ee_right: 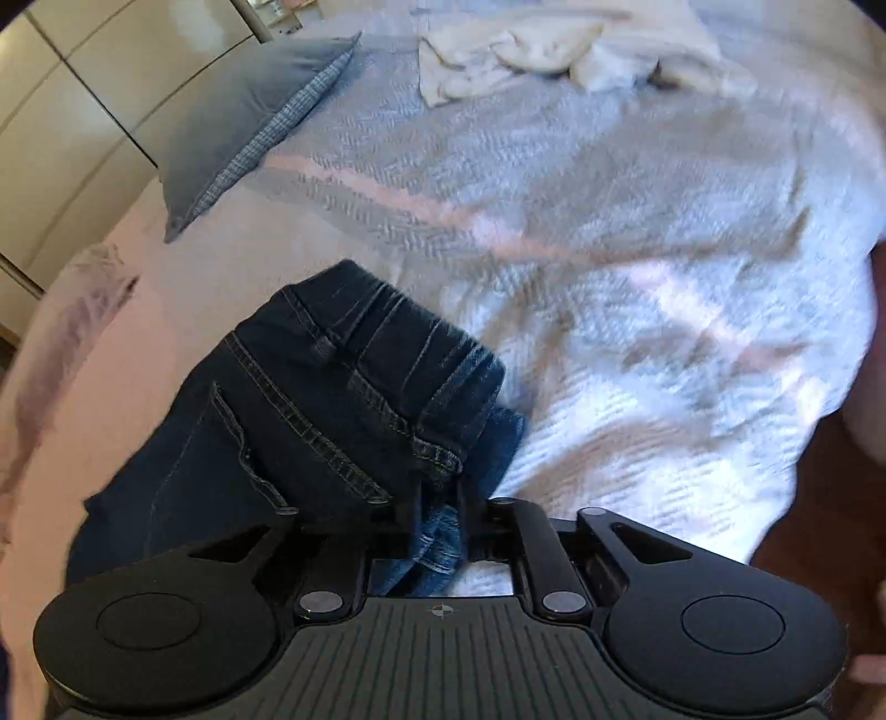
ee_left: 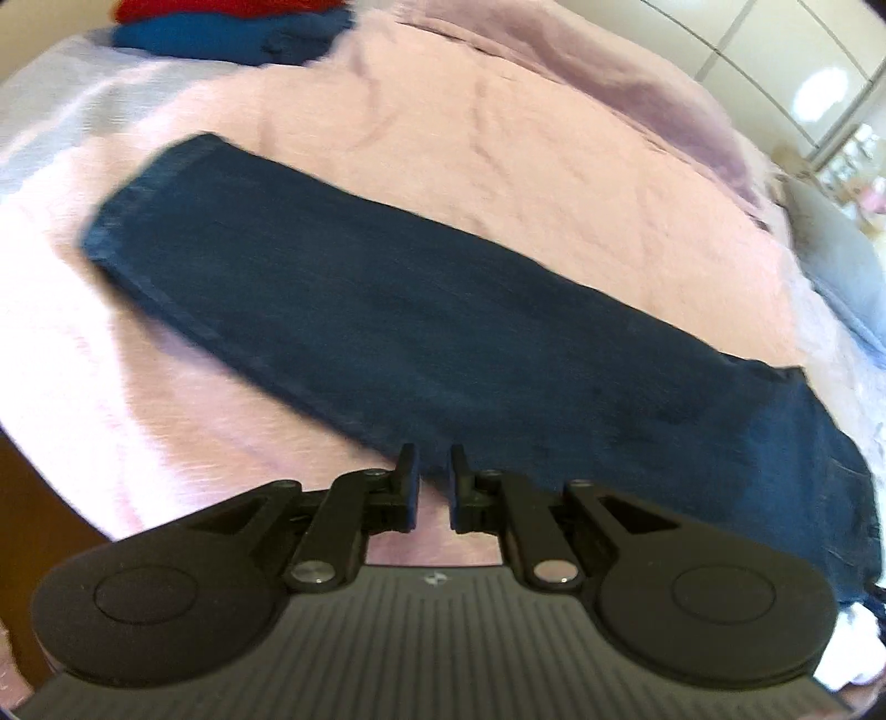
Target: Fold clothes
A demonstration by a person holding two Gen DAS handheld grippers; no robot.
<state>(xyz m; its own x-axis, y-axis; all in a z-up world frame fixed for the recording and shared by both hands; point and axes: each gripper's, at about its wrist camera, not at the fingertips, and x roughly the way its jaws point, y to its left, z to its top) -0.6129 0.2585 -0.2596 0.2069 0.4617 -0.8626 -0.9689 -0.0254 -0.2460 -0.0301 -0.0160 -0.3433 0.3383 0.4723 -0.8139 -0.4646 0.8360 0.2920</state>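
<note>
the dark blue jeans point(ee_left: 421, 310) lie flat across a bed, folded lengthwise into a long strip on a pink cover point(ee_left: 498, 155). the leg hems point toward the far left in the left wrist view; the waist end lies at the right.

left gripper point(ee_left: 433, 482): fingers a narrow gap apart, nothing between them, sitting at the near edge of the denim over the pink cover. whether the tips touch the cloth cannot be told.

right gripper point(ee_right: 437, 515): fingers closed on a bunched fold of denim at the waistband end point(ee_right: 343, 376), lighter blue cloth showing between the pads.

surroundings: a red garment point(ee_left: 221, 8) sits on top of a blue one point(ee_left: 221, 36) at the far edge of the bed, well apart from the jeans. a blue-grey pillow point(ee_right: 249, 127) lies beyond the waistband. crumpled white cloth point(ee_right: 526, 55) rests at the far side on a pale blue woven blanket point(ee_right: 637, 249), which lies just beside the waist end. white cupboard doors point(ee_right: 72, 111) stand behind the pillow. nothing lies on top of the jeans. both views are motion-blurred.
</note>
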